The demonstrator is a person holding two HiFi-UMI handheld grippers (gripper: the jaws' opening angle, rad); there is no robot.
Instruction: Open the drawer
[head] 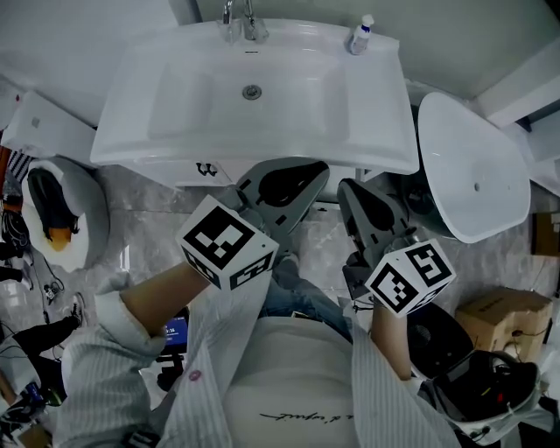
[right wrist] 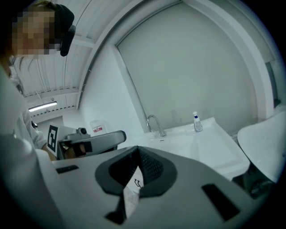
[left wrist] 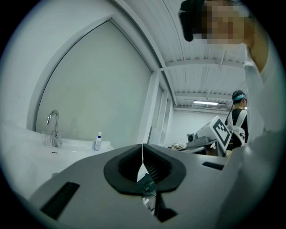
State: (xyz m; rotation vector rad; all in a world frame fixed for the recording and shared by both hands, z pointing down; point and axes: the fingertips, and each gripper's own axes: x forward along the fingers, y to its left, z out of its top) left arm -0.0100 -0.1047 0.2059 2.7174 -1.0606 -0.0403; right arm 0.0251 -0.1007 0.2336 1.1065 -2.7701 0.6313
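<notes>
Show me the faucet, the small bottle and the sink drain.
faucet (head: 251, 31), head view, its base.
small bottle (head: 358, 40), head view, its body.
sink drain (head: 252, 91), head view, its centre.

Right gripper (right wrist: 137, 151), lower centre: jaws together. White sink (right wrist: 210, 145), faucet (right wrist: 154, 124) and bottle (right wrist: 196, 122) stand centre right.

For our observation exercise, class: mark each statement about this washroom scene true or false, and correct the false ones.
1. The left tongs are shut with nothing between them. True.
2. The right tongs grip the faucet. False: they are shut and empty, well apart from it.
3. A small bottle stands on the back edge of the sink. True.
4. In the head view, the bottle stands left of the faucet. False: it stands to the faucet's right.
</notes>
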